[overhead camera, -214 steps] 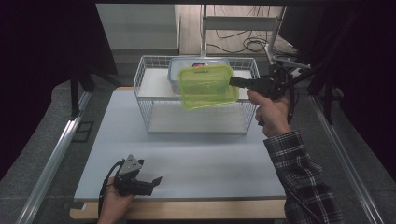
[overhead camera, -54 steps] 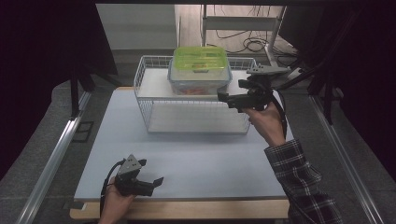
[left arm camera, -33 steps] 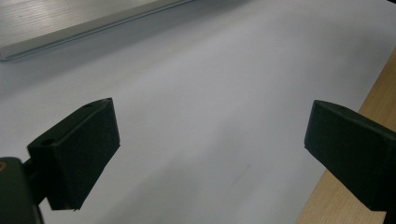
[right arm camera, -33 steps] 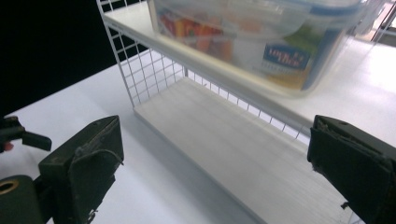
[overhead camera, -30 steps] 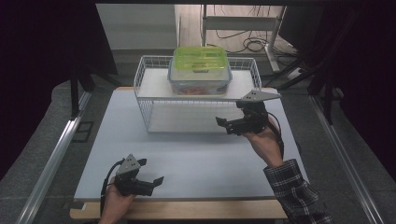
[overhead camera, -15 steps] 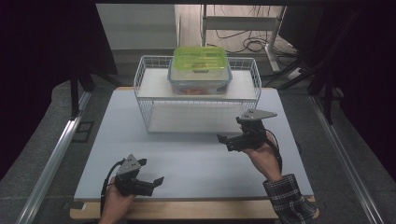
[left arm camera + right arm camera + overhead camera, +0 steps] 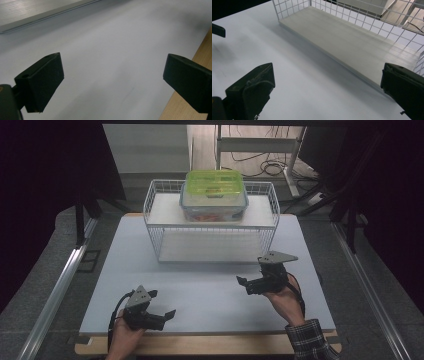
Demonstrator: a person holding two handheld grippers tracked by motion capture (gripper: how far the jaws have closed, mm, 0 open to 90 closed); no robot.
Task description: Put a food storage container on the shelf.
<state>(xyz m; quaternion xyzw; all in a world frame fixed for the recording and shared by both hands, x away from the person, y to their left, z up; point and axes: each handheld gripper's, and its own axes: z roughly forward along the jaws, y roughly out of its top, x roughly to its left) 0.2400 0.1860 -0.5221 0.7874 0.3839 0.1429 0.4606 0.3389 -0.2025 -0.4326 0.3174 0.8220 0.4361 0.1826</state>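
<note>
R gripper sits low over the white mat, held from behind by the person's R hand, forearm and plaid sleeve coming up from the near edge. Jaws point toward the L side, spread wide, nothing between them. Grey plate on top, roughly level. In the right gripper view the wire rack lies ahead and to the R of the jaws, near.

Green-lidded container sits on the rack's top shelf, well beyond the R gripper, apart from it.

L gripper rests at the mat's near edge in the L hand, jaws wide apart, empty, pointing toward the R gripper.
</note>
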